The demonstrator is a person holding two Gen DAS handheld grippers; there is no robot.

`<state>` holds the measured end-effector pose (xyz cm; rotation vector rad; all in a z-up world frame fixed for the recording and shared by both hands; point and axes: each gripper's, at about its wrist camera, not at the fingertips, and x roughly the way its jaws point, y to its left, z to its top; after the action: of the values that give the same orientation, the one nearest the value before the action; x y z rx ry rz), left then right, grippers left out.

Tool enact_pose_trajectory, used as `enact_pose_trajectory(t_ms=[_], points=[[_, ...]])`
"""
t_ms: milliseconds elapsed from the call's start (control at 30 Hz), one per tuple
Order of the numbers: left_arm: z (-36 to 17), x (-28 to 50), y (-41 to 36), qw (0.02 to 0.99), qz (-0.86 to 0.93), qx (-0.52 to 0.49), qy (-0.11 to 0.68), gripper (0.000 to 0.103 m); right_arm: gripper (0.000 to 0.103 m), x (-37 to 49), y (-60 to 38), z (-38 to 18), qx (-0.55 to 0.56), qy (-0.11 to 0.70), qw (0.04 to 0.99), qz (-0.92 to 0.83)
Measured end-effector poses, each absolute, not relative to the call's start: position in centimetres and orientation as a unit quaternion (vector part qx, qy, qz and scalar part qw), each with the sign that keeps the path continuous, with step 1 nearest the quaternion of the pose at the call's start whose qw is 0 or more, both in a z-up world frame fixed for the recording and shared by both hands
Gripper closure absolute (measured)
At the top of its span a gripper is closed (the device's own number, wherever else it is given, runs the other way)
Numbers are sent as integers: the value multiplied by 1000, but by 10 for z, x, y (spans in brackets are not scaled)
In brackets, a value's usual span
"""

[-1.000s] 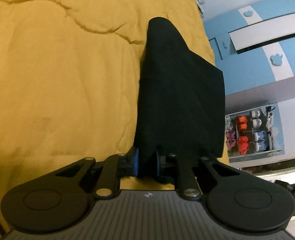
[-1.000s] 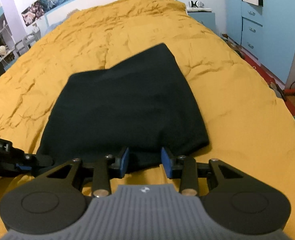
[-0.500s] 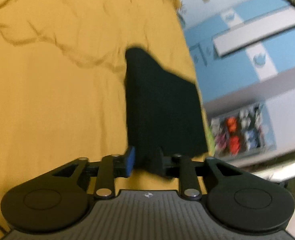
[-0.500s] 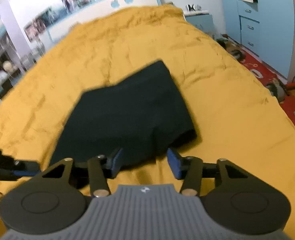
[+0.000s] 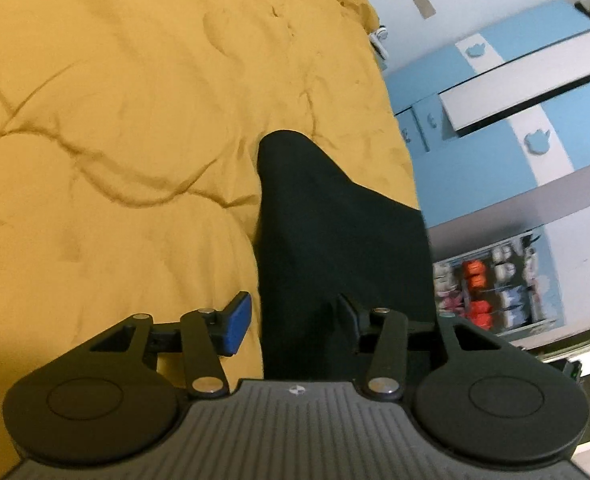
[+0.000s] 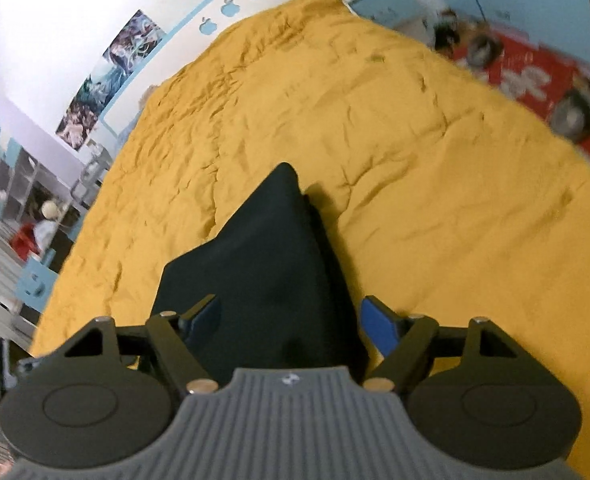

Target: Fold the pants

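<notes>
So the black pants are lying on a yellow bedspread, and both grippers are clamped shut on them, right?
Not quite. The black pants do lie on the yellow bedspread, but neither gripper is clamped. The left wrist view shows the left gripper with its jaws spread wide, and the right wrist view shows the right gripper open too, the cloth loose between them.

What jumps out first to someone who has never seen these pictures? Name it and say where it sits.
The black pants, a dark folded wedge in the middle, stand out against the mustard-yellow bedspread that fills most of both views. The left gripper and the right gripper fill the bottom of their views, each with its jaws spread wide on either side of the cloth's near edge. Blue and white cabinets stand beside the bed.
</notes>
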<state>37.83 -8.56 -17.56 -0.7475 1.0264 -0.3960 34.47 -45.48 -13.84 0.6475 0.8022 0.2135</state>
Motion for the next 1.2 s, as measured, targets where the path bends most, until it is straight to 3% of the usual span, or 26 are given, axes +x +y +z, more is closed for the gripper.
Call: enact_pose_trajectory(t_ms=[300,600,667,933,1200], points=[[-189,393,-87,790,-203,-333,474,49,32,391,-471,-176,361,410,825,143],[-205,402,-81,772,-222,-369,467,49,58,422,-468,-198,374,441,798,166],[-206,403,-81,770,-225,-373,466,52,62,428,-468,-204,387,443,791,169],[-213,403,-75,753,-229,-408,463,82,79,428,-465,-206,404,442,782,173],[-209,416,-83,769,-231,-329,498,81,82,429,-459,-201,385,453,789,155]])
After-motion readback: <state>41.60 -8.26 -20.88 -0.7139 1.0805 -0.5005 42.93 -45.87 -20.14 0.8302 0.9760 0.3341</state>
